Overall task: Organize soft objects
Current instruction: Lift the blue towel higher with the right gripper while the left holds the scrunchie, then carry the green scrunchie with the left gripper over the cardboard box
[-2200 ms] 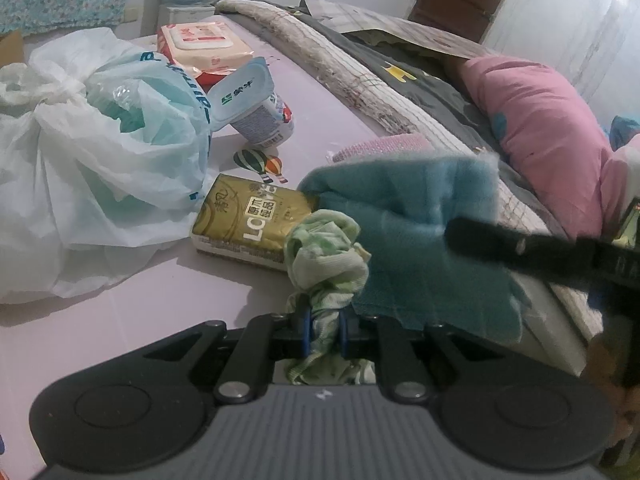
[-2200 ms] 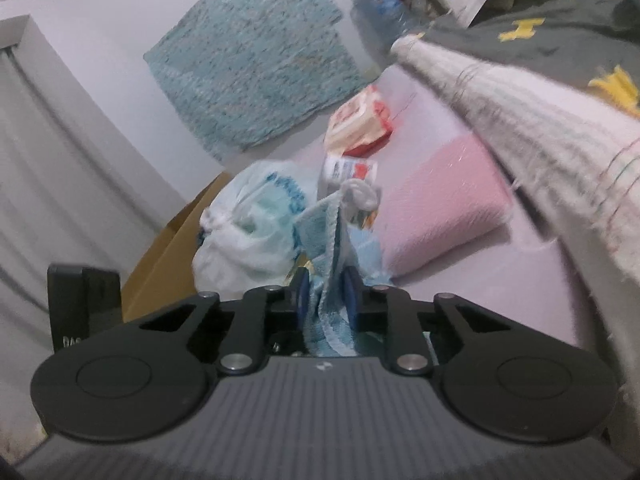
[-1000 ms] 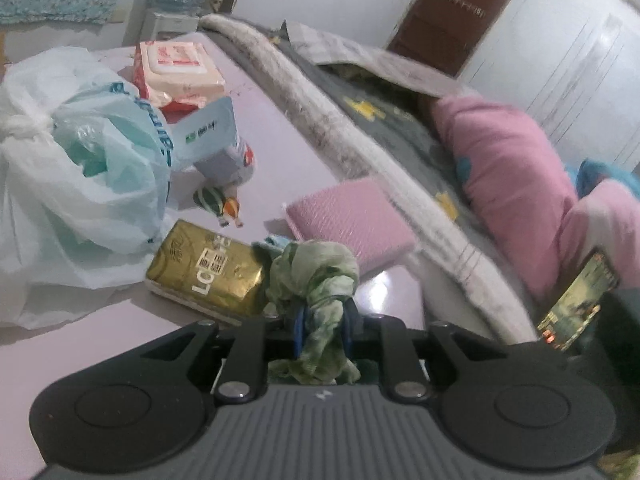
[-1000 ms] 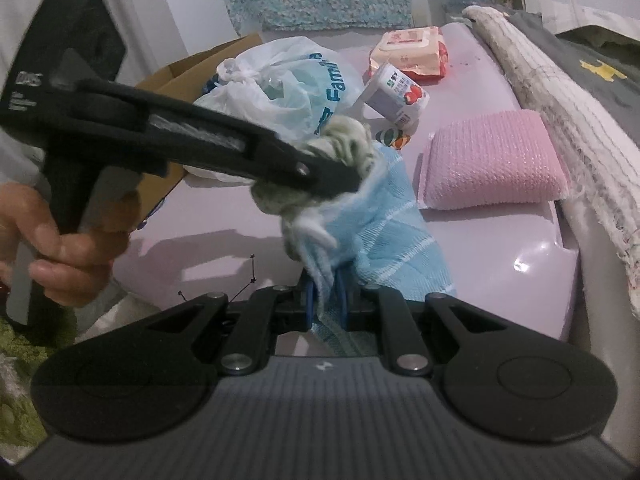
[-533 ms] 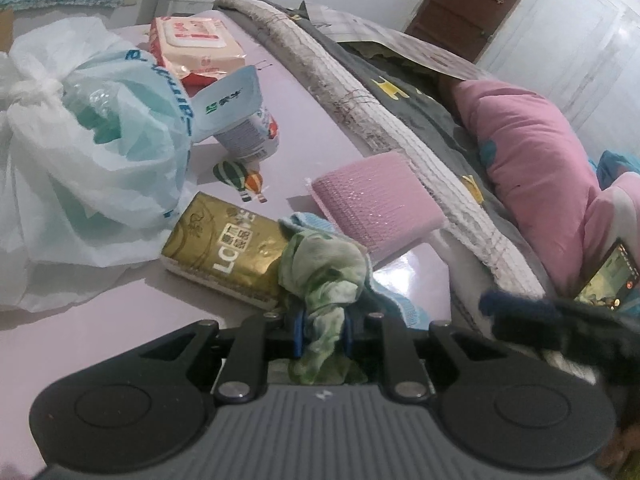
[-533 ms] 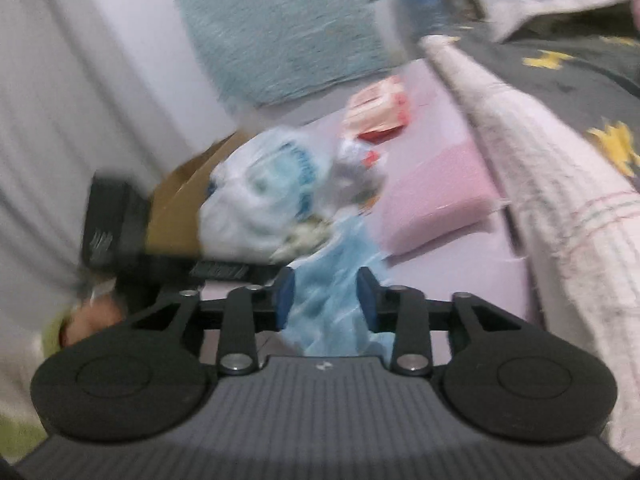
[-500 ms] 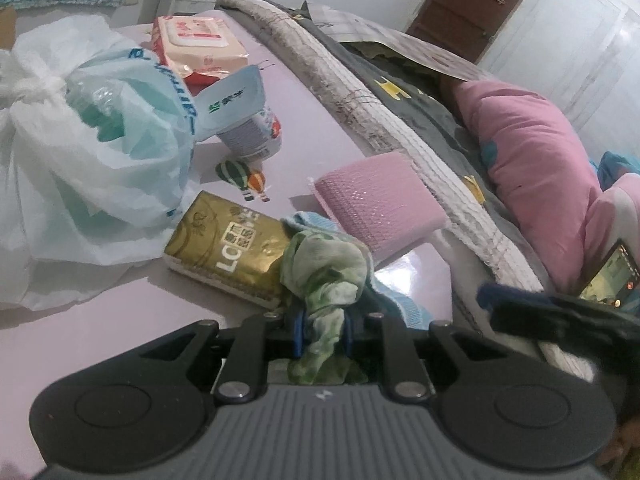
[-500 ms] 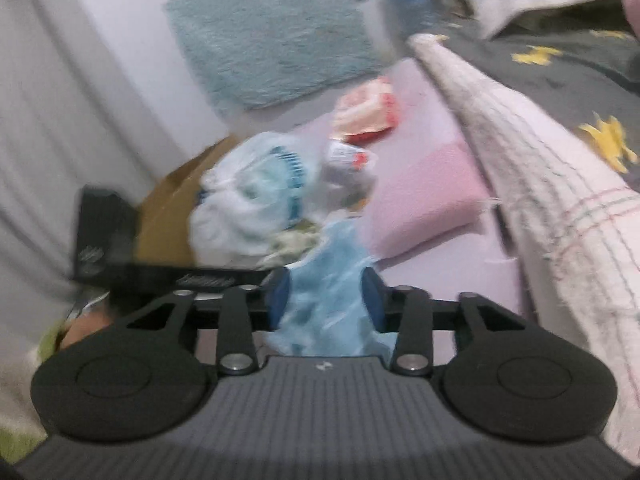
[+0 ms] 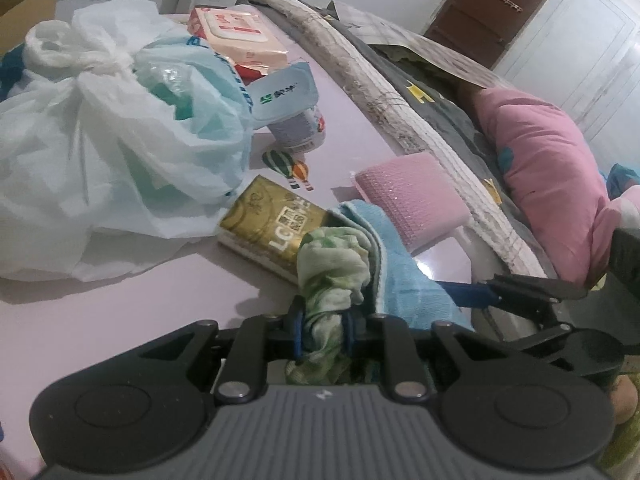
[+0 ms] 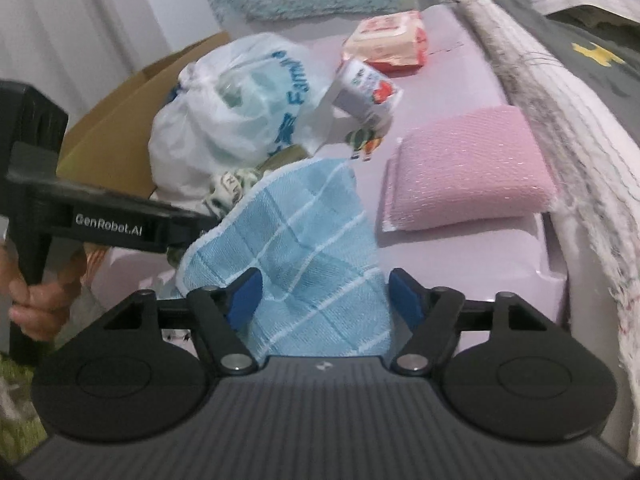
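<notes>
While left claw [image 9: 322,330] stayed clamped on limp green rag [image 9: 332,264], right claw [image 10: 324,294], just opening, stood apart around blue towel [image 10: 304,248]: light, floppy; pinch bunched edge.

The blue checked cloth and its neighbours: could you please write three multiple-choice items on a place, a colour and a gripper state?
1. What lies just right of the blue checked cloth in the right wrist view?
A. pink sponge
B. gold packet
C. cardboard box

2. What colour is the cloth in the left gripper?
A. red
B. green and white
C. black

3. How is the right gripper?
A. shut on the cloth
B. open
C. out of view

Key: 1 A, the pink sponge sits there; 2 B, the green and white cloth is pinched; 3 B, the jaws have just been opening, the cloth lying loose between them.
</notes>
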Demonstrator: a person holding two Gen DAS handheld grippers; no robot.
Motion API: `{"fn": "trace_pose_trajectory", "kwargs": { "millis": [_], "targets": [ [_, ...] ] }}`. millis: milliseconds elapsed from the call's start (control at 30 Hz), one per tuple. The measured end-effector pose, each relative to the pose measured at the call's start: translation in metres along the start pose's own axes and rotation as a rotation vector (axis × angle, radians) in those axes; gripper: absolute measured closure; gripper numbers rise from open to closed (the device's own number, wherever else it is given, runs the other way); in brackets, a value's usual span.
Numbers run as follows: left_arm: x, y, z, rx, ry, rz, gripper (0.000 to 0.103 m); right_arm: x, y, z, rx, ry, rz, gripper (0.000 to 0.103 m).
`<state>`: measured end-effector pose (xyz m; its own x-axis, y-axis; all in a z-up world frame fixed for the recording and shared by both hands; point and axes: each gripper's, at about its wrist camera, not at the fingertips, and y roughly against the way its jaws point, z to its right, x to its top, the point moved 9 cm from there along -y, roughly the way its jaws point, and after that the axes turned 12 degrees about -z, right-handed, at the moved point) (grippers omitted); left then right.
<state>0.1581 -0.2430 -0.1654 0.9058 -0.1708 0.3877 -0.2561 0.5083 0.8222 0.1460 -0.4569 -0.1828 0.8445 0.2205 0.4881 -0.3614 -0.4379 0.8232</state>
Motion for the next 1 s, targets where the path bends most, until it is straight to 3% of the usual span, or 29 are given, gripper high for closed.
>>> {"fn": "trace_pose_trajectory", "kwargs": {
  "millis": [200,367,433,600,733,833,933,1000],
  "targets": [
    [-0.003,0.003,-0.014,0.037,0.020,-0.002,0.076,0.000,-0.010,-0.011,-0.025,0.085,-0.050,0.030],
    [-0.004,0.010,-0.017,0.041,0.027,0.008,0.060,-0.002,-0.008,-0.017,-0.057,0.094,-0.061,0.074],
    [-0.005,0.013,-0.017,0.049,0.016,0.014,0.056,-0.001,0.000,-0.016,-0.092,0.070,-0.021,0.081],
    [-0.005,0.014,-0.011,0.076,-0.033,0.017,0.044,-0.002,0.021,-0.007,-0.122,-0.041,0.063,0.083],
    [-0.003,0.005,-0.004,0.082,-0.056,0.004,0.043,-0.006,0.031,-0.003,-0.191,-0.072,0.105,0.083],
    [0.002,-0.007,0.000,0.082,-0.045,-0.009,0.050,-0.009,0.029,0.000,-0.175,-0.110,0.114,0.083],
    [0.003,-0.012,0.000,0.060,-0.029,-0.019,0.081,-0.010,0.026,0.000,-0.192,-0.122,0.116,0.083],
    [0.004,-0.010,-0.001,0.049,-0.013,-0.017,0.088,-0.009,0.031,-0.002,-0.191,-0.129,0.135,0.083]
  ]
}}
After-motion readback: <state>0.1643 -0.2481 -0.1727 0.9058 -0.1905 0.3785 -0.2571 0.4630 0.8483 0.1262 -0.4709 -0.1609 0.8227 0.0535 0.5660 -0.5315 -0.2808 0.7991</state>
